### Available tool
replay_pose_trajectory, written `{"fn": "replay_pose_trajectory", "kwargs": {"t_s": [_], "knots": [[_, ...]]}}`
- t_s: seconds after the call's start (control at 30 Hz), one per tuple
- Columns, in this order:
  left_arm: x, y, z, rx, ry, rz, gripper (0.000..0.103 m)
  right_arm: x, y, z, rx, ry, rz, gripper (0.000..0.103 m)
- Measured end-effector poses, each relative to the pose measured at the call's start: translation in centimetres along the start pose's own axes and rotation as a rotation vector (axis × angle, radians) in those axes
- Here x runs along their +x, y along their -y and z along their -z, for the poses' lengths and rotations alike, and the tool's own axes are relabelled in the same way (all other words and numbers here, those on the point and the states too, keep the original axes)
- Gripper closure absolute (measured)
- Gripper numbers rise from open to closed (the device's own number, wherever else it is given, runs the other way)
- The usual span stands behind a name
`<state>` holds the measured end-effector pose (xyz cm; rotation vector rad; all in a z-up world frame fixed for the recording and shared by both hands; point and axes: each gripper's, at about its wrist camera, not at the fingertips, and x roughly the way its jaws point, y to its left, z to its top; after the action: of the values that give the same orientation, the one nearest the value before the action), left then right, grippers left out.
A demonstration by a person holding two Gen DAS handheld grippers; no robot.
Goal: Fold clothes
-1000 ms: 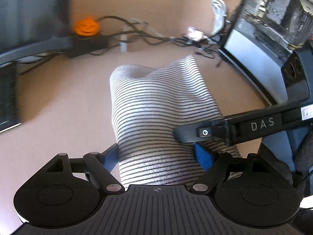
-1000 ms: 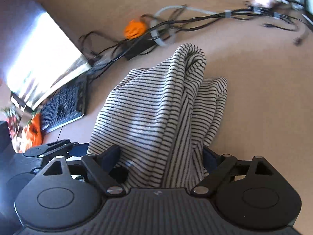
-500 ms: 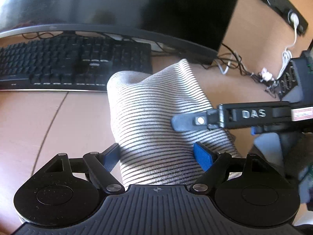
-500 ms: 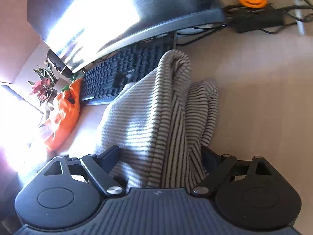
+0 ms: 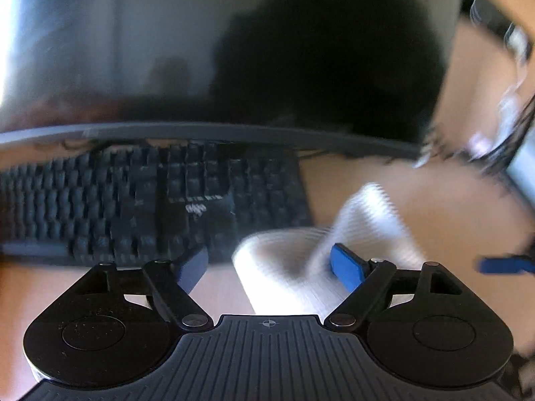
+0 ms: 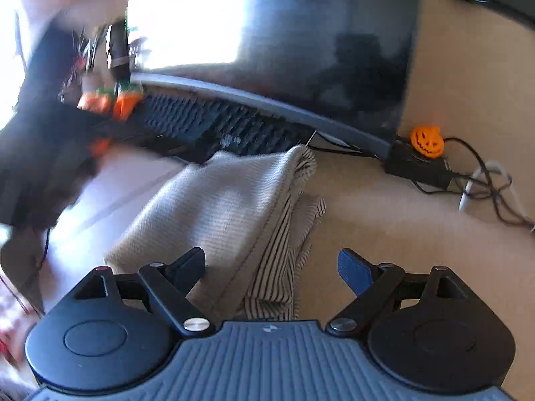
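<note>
Two grippers, left [image 5: 269,264] and right [image 6: 271,267], are seen spread wide, nothing clamped; soft, light striped garment [image 6: 234,207] judged best pinched at folded edge.

One striped garment [image 6: 217,210], folded, near the middle. One black keyboard [image 5: 150,200] far left. One dark monitor [image 6: 301,40] behind. One orange pumpkin figure [image 6: 427,141] far right, atop one black box [image 6: 414,167]. Two grippers: left [image 5: 269,264], right [image 6: 271,267]. Cables at right too tangled to count.
</note>
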<state>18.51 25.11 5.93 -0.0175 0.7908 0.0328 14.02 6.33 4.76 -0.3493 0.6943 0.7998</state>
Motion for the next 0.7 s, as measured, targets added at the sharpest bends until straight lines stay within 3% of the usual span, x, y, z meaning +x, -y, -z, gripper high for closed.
{"fn": "replay_pose_trajectory", "kwargs": {"t_s": [0.1,0.27,0.33,0.47,0.6,0.7], "knots": [[3.0,2.2,-0.6,0.141,-0.027,-0.147,0.017,1.3,-0.6,1.1,-0.007,-0.065,0.046,0.012],[3.2,2.7,-0.3,0.166,-0.02,-0.173,0.018,1.4,-0.7,1.8,0.001,-0.069,0.064,0.009],[1.1,2.1,-0.3,0.129,0.012,-0.156,0.019,1.2,-0.4,1.6,0.001,-0.068,0.056,0.009],[-3.8,1.5,0.9,0.067,0.064,-0.067,0.01,0.0,0.3,1.9,0.016,-0.051,0.052,0.009],[-7.3,2.5,4.4,0.037,0.041,0.043,0.01,-2.3,1.7,2.6,0.104,0.004,0.031,0.009],[-8.2,2.8,6.9,-0.006,0.007,0.097,0.01,-2.9,2.4,2.3,0.155,0.061,0.089,0.009]]}}
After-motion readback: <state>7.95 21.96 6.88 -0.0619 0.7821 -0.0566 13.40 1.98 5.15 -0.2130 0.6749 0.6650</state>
